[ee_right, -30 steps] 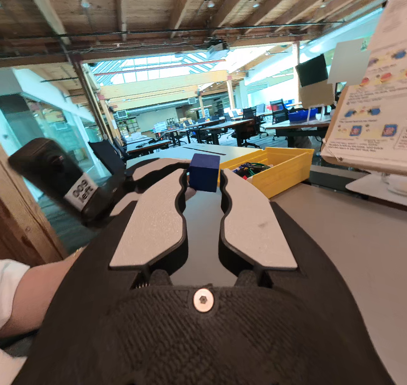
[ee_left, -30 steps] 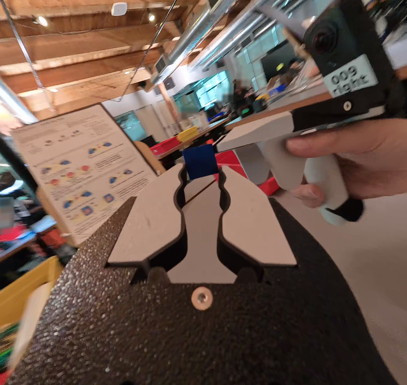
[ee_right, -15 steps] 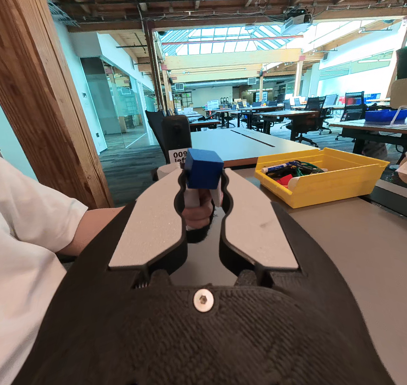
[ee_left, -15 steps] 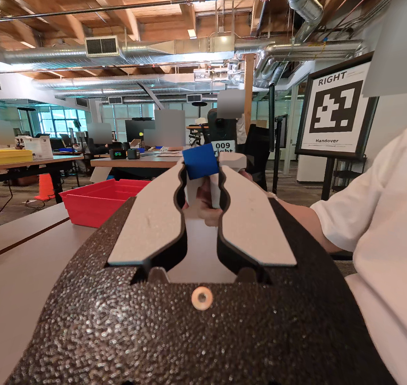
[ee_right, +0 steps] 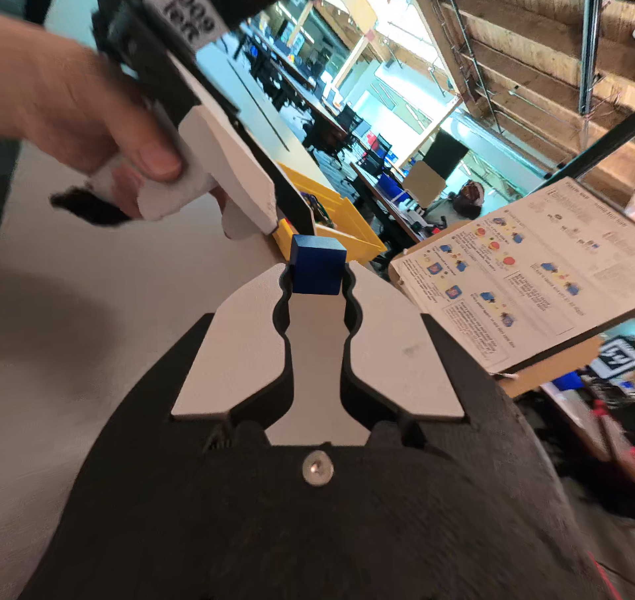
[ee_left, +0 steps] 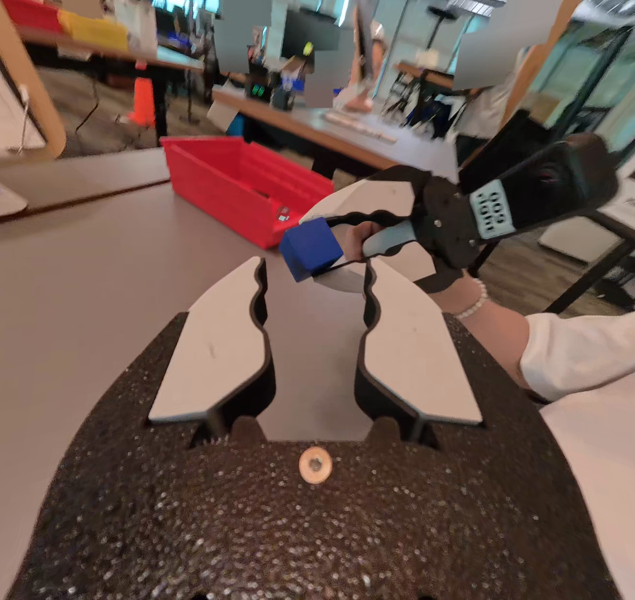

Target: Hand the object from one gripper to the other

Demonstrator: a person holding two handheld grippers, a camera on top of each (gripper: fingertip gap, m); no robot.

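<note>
Seemingly the handover was done: the right gripper (ee_right: pixel 316 276) pinched the blue cube (ee_right: pixel 316 269) at its fingertips, centre frame, while the left gripper (ee_left: pixel 314 267) stood wide and empty just beside it, above the bench (ee_left: pixel 86 274).

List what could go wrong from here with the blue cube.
1. The right gripper pinches the blue cube only at its fingertips, so a jolt could drop it onto the table.
2. The open left gripper sits close beside the cube and could knock it loose.
3. Both views are tilted and blurred, suggesting quick motion, which may loosen the hold.
</note>
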